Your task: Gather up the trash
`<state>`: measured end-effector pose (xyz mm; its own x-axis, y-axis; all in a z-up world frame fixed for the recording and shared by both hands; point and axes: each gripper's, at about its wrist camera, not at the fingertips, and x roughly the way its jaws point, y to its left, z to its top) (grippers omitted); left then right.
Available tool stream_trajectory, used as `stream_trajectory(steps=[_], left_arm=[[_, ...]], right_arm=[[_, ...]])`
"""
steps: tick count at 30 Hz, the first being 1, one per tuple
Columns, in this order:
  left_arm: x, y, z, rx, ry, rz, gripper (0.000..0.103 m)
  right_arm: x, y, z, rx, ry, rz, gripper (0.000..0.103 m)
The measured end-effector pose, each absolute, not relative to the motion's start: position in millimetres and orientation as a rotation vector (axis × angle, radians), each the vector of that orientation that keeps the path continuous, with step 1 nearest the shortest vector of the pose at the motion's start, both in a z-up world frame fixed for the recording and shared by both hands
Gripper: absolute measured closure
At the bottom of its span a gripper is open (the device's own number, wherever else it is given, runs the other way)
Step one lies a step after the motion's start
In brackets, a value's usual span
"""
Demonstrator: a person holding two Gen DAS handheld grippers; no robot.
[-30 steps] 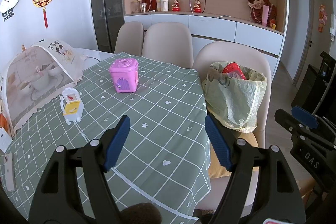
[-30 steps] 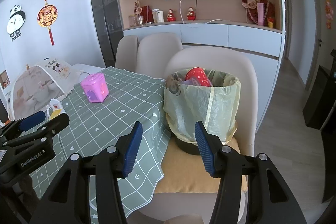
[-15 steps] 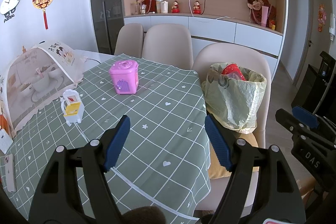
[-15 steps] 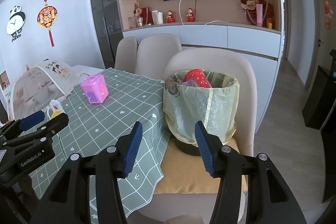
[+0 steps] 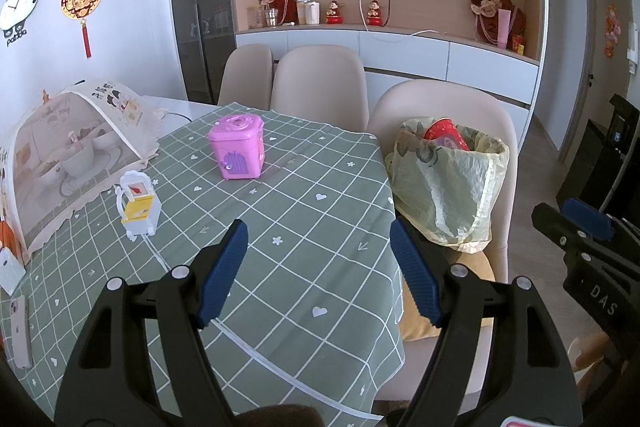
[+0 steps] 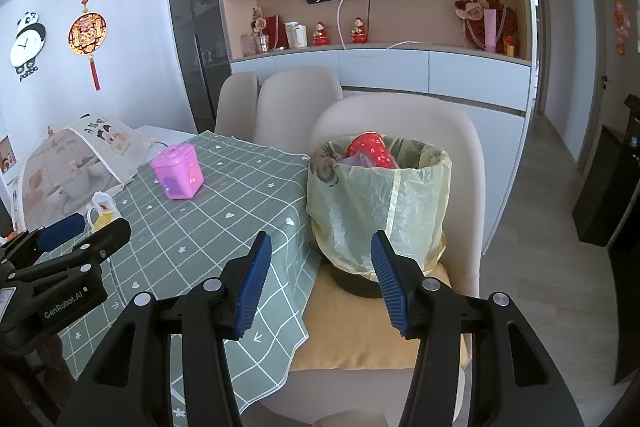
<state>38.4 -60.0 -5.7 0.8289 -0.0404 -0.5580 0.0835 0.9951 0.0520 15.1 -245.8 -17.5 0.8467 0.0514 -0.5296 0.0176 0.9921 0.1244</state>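
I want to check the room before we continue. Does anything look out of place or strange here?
Yes, one thing: the trash bin, lined with a yellowish bag, stands on the cushion of a dining chair, not on the floor. A red cup sticks out of its top. Nothing looks spilled or broken.

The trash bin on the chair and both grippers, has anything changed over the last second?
Nothing visibly changed. The left gripper and right gripper hang open and empty in the same spots. The lined trash bin sits on the chair cushion with the red cup inside, and the pink toy box stays on the tablecloth.
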Motion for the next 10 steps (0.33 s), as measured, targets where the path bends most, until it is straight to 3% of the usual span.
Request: stream_trajectory(steps=[10], left_arm=[[56, -50, -19, 0.041, 0.654, -0.083, 0.033]], right_arm=[[26, -241, -21, 0.123, 0.582, 0.006, 0.054]])
